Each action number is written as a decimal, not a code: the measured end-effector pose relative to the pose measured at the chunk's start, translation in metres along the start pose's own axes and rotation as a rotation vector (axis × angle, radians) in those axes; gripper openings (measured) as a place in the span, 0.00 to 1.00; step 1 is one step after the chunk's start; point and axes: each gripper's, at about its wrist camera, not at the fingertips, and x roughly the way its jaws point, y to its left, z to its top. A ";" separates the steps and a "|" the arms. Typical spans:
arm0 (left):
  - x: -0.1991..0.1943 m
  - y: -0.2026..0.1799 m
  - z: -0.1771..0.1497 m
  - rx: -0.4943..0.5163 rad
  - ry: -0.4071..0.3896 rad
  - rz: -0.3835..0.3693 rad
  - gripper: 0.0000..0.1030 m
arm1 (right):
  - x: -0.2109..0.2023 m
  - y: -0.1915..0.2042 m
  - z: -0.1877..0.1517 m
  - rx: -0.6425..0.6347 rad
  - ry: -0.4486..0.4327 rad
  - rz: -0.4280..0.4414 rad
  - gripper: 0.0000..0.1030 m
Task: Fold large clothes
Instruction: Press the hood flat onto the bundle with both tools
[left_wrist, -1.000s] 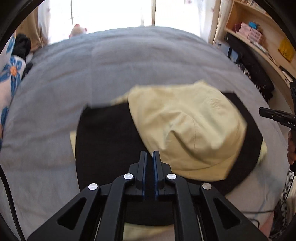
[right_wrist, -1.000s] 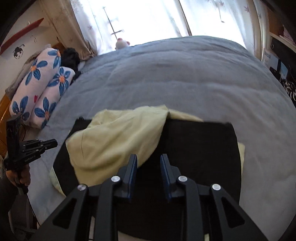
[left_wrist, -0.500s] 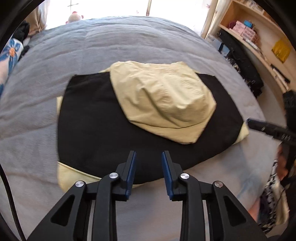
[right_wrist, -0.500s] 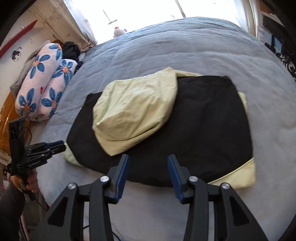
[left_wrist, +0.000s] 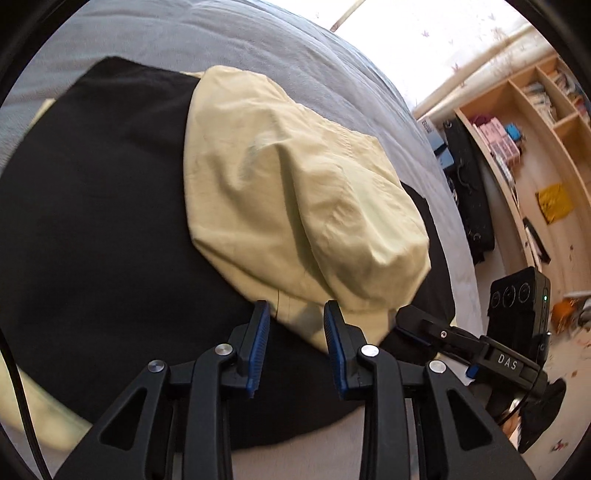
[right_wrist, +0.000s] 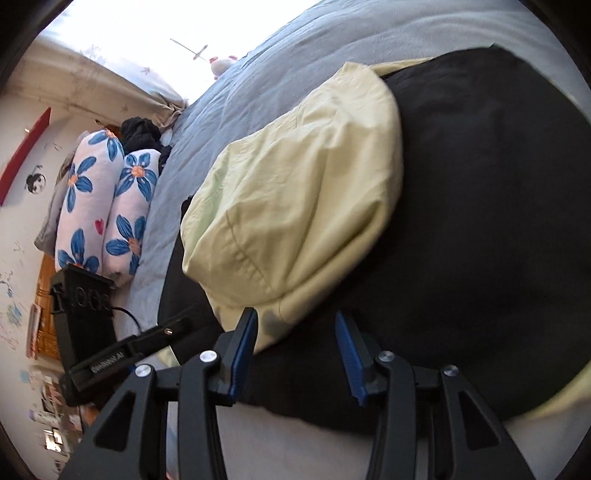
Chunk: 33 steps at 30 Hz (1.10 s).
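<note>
The person is working through a fold of the black garment (left_wrist: 92, 229), which is lying spread on the grey bed (left_wrist: 258, 40) with its pale yellow hood (left_wrist: 288, 206) filling each frame's center. Next calls for gripping the hood's near hem. Both the left gripper (left_wrist: 293, 328) and right gripper (right_wrist: 295, 332) are hovering released over that hem, the 2 partly parted and holding nothing.

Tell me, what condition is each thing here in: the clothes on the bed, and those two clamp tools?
Pale yellow hood: bunched and puffy, flopped over the black cloth.
Black garment: spread fairly flat on the bed, yellow lining showing at its edges.
Grey bedcover: smooth, lying under the garment.
Left gripper: jaws apart, just opened, pinching nothing, at the hood's edge.
Right gripper: jaws apart, just opened, pinching nothing.
Flowered pillows: lying side by side beside the bed.
</note>
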 end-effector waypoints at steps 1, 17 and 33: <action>0.004 0.002 0.001 -0.013 -0.009 -0.010 0.27 | 0.003 0.000 0.001 0.000 -0.012 0.009 0.42; 0.010 0.007 -0.031 -0.033 -0.095 0.092 0.00 | 0.001 -0.016 -0.022 0.059 -0.048 -0.061 0.20; 0.016 -0.080 0.029 0.176 -0.216 0.131 0.08 | -0.012 0.064 0.019 -0.313 -0.236 -0.262 0.23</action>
